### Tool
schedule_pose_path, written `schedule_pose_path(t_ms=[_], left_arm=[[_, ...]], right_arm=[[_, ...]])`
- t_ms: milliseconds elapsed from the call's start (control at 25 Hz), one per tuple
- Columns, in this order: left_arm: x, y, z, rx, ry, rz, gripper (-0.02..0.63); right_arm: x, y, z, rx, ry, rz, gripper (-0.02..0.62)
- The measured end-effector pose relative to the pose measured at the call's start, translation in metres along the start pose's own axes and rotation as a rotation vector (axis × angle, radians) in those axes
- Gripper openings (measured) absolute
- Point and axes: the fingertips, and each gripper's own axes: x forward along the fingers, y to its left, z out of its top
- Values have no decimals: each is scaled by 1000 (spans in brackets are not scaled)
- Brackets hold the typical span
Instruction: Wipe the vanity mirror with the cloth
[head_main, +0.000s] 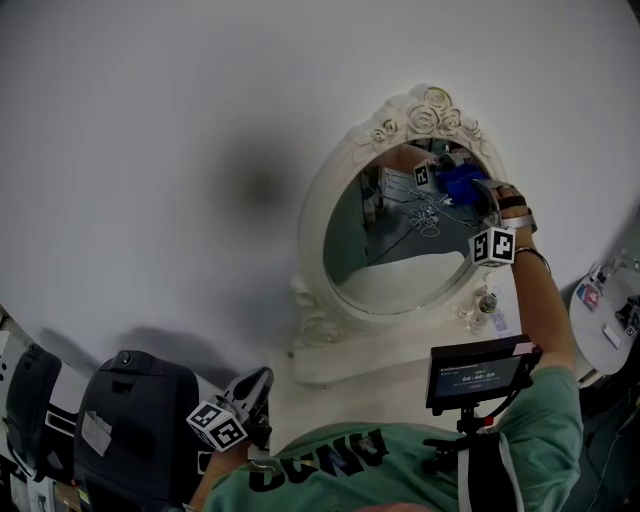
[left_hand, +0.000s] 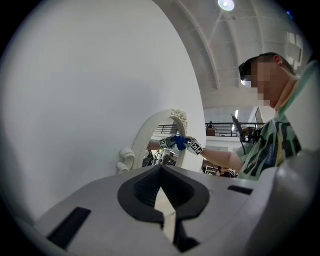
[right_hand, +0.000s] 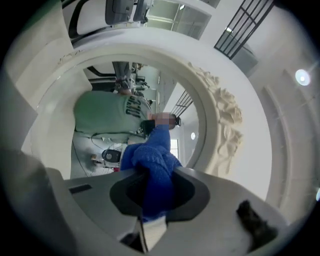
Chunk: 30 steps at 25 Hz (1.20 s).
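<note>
The oval vanity mirror (head_main: 385, 270) stands in an ornate white frame (head_main: 430, 112) against the wall. My right gripper (head_main: 470, 190) is shut on a blue cloth (head_main: 459, 182) and holds it against the upper right of the glass. In the right gripper view the cloth (right_hand: 152, 165) bunches out between the jaws onto the mirror glass (right_hand: 100, 120), close to the carved frame (right_hand: 222, 120). My left gripper (head_main: 255, 388) hangs low at the left, away from the mirror, shut on nothing. From the left gripper view (left_hand: 162, 192) the mirror (left_hand: 161, 150) and cloth (left_hand: 179, 142) show far off.
A black machine (head_main: 135, 420) sits at the lower left beside my left gripper. A small screen on a stand (head_main: 480, 372) is in front of the person's chest. A glass bottle (head_main: 486, 303) stands on the mirror's base. A round white table (head_main: 600, 320) is at the right.
</note>
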Motion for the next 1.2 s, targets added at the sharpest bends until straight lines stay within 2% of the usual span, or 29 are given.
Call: schedule_pose_path(t_ms=[120,520,600,800,880,1040,1200], left_arm=[[2,1,-2,-4,4,-7,6],[2,-2,0,-11,-3,-11,6],[0,1,-1,-14,-1,-6,6],[5,-8,1,-11,-8,-11,6],[5,-12,2,-9,-13,-12,6],[-8,-13,3,-2,-29,-2,6],[-19,-9,6,5,-42,28,6]], right_arm=[[-1,1,-28,-15,68,17,64],[2,1,-30,27,138,35,64],[0,0,2,44,79,33,66],[-15,5,157,19,-283,18,66],[-17,12,212,10,-390,24,66],[-17,29,291,-11,-496,46,66],[-10,39,311,-20,-524,46,66]])
